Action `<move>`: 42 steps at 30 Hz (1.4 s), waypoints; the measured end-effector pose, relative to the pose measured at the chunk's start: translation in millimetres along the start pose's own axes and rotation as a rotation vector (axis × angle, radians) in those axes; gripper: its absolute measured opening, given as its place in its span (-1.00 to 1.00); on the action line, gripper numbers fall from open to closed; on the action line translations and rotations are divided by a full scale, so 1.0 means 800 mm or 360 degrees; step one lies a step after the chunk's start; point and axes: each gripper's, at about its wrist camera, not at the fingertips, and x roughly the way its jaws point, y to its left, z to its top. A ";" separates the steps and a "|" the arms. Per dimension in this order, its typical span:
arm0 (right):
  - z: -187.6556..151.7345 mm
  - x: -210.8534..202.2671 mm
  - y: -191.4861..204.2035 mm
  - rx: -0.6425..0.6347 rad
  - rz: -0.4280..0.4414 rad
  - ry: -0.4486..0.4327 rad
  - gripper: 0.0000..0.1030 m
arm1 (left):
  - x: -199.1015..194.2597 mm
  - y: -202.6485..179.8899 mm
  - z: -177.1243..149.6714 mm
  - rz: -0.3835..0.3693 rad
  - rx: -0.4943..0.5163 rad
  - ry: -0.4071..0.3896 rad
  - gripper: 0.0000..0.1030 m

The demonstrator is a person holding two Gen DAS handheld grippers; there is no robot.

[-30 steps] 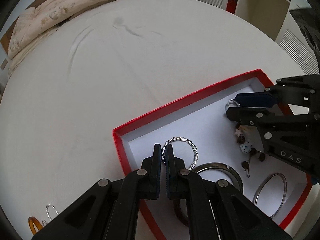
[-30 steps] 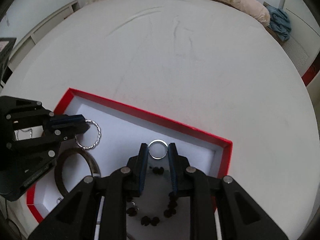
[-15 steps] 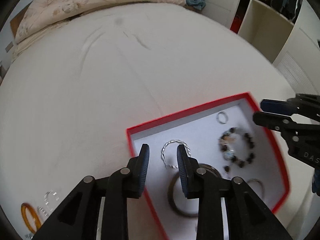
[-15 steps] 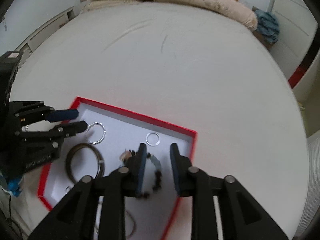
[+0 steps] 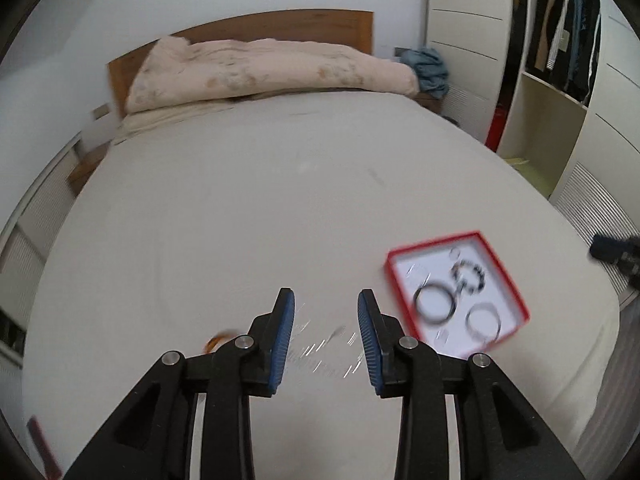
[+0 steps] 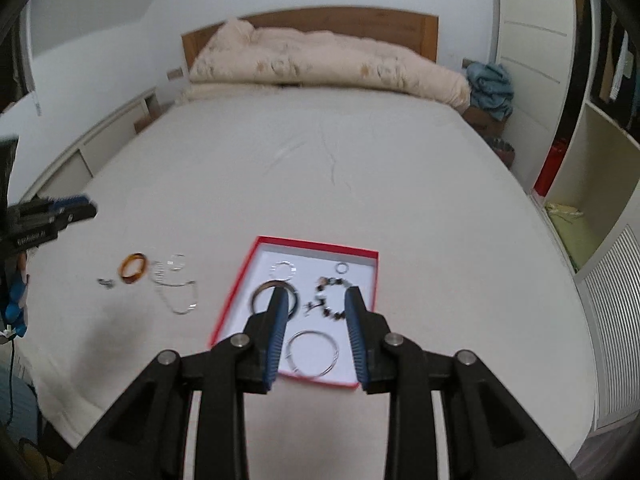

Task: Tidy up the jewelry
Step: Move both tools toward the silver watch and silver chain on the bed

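A red-rimmed box [image 6: 316,245] lies on the white bed and holds a dark bangle [image 6: 253,299], a twisted silver ring [image 6: 283,270], a small ring [image 6: 341,267], a bead bracelet [image 6: 332,281] and a silver hoop [image 6: 313,332]. High above it, my right gripper [image 6: 315,296] is open and holds nothing. Left of the box lie an amber ring [image 6: 133,268], a silver chain [image 6: 180,296] and small pieces [image 6: 106,281]. My left gripper [image 5: 326,300] hovers over those blurred pieces, its jaws opening and empty, with the box [image 5: 434,240] to its right.
A folded floral quilt [image 6: 320,64] and the wooden headboard [image 6: 312,20] lie at the far end of the bed. A blue cloth [image 6: 490,84] sits at the bed's right corner. White wardrobes and open shelves [image 6: 592,160] stand along the right. The bed's front edge is close below.
Both grippers let go of their rings, opened and rose back away from the box. The left view swung left over the loose pieces. The twisted ring and small ring now lie in the box.
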 end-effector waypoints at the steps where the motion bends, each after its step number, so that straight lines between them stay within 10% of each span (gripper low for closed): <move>1: -0.005 -0.015 0.008 -0.0003 0.0003 -0.0022 -0.46 | -0.014 0.012 -0.012 0.0010 -0.0021 0.0010 -0.37; 12: -0.037 -0.124 0.094 -0.0054 0.0082 -0.0197 -0.46 | -0.179 0.168 -0.146 0.0224 -0.0340 -0.0106 -0.07; 21: -0.053 -0.135 0.139 -0.0055 0.0149 -0.0206 -0.46 | -0.210 0.196 -0.188 0.0287 -0.0371 -0.0134 -0.05; 42: -0.061 0.137 0.227 -0.0149 0.0389 0.0268 -0.45 | 0.052 0.218 -0.213 0.0103 -0.0516 0.0235 -0.05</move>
